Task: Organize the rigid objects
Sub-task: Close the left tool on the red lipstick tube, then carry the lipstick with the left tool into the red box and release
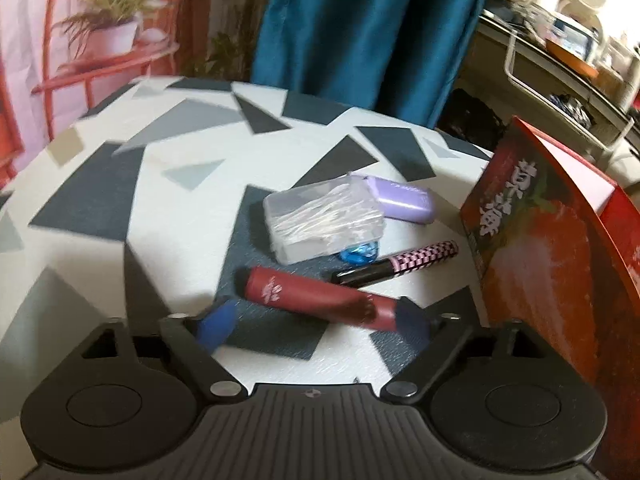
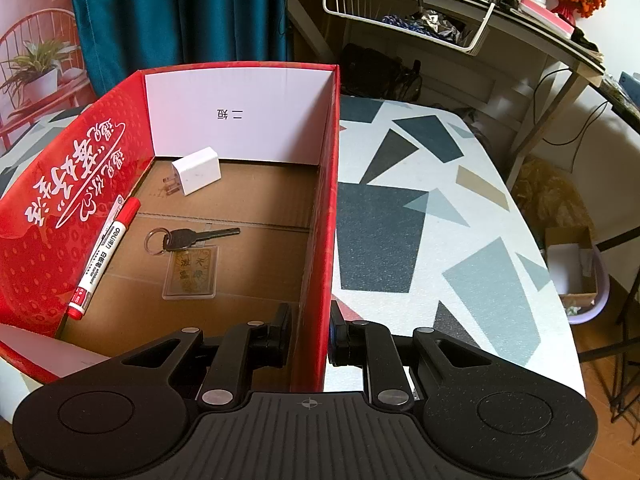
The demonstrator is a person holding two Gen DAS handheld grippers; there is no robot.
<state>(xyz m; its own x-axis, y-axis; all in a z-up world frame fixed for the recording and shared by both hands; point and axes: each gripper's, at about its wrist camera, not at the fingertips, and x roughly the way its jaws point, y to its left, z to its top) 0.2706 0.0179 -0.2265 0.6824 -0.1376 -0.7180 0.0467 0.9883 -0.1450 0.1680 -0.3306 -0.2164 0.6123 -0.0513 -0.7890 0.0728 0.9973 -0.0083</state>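
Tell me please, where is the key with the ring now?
In the right wrist view the key lies flat on the red box's cardboard floor, between the white charger and the marker.

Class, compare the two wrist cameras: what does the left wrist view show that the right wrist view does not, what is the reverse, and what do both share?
Only the left wrist view: a dark red tube between the open left gripper's jaws, a checkered pen, a clear box of cotton swabs and a purple case.

Only the right wrist view: the box's inside, holding a white charger, a key, a card and a red marker; the right gripper clamps the box wall.

Both: the red box and the patterned table.
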